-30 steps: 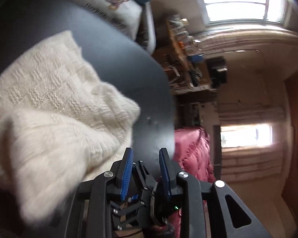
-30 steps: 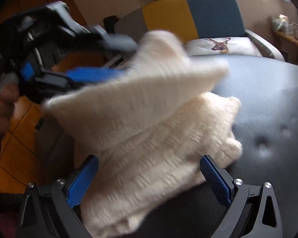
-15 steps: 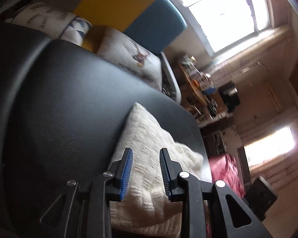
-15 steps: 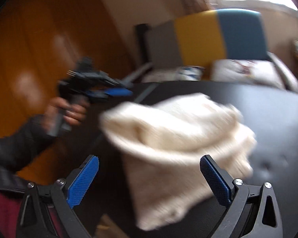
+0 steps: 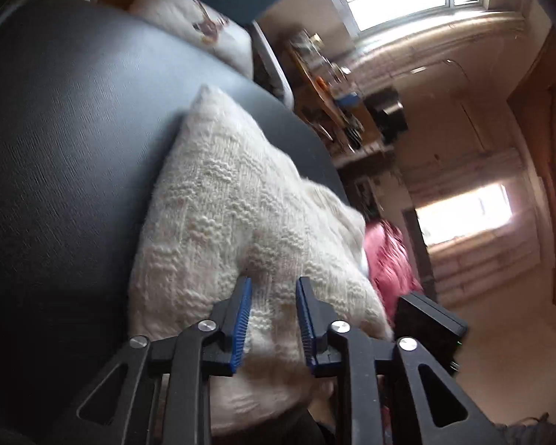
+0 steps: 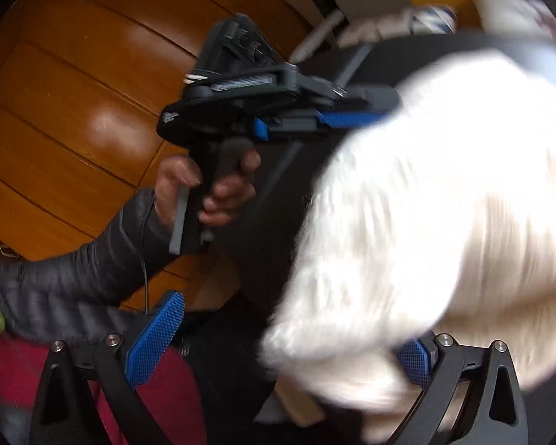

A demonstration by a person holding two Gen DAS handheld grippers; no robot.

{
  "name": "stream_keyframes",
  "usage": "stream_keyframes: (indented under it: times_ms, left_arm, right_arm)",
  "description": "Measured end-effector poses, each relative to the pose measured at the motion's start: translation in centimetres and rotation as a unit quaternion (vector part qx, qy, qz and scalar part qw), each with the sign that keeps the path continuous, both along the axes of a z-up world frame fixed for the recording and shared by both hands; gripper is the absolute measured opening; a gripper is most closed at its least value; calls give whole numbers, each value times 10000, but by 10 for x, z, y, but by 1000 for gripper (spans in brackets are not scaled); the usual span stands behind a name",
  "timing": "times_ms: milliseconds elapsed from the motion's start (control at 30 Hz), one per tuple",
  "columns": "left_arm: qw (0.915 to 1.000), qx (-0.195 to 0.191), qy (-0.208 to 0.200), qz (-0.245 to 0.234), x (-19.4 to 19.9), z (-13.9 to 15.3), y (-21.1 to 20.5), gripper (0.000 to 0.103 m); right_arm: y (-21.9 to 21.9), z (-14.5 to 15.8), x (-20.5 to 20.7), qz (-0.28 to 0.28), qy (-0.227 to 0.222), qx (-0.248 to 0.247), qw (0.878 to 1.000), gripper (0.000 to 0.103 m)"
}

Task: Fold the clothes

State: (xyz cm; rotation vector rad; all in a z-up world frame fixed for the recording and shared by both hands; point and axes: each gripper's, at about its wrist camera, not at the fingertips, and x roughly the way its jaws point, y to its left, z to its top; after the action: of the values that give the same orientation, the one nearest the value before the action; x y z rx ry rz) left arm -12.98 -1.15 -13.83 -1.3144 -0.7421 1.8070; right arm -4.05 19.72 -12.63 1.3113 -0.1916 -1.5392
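A cream knit sweater (image 5: 233,215) lies bunched in a thick fold on the black table (image 5: 66,141). My left gripper (image 5: 272,296) hovers over its near edge, the blue pads a narrow gap apart with knit showing between them, and I cannot see it pinched. In the right wrist view the sweater (image 6: 444,222) is a white blur close to the lens, covering the right finger. My right gripper (image 6: 283,345) is wide open. The left gripper (image 6: 370,116) shows there side-on at the sweater's far edge, held by a hand (image 6: 211,185).
An armchair with a deer cushion (image 5: 204,26) stands behind the table. A cluttered shelf (image 5: 326,85) and red fabric (image 5: 389,256) lie past the table's right edge. Wooden floor (image 6: 74,111) and a dark quilted sleeve (image 6: 92,259) are at the left.
The sweater went from lifted in the air to lying on the table. My left gripper closed in on its near edge. The right wrist view swung left, and the sweater now fills its right side.
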Motion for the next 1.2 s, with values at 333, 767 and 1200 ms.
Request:
stream_keyframes:
  times_ms: [333, 767, 1200]
  left_arm:
    - [9976, -436, 538, -27, 22, 12, 20, 21]
    - [9863, -738, 1403, -455, 42, 24, 33, 25]
    - [9582, -938, 1808, -2012, 78, 40, 83, 25]
  right_arm:
    - [99, 13, 35, -2286, -55, -969, 9687, 103]
    - [102, -14, -2, -4056, -206, -1304, 9045, 38]
    - [90, 34, 4, -3300, 2148, 2187, 8928, 17]
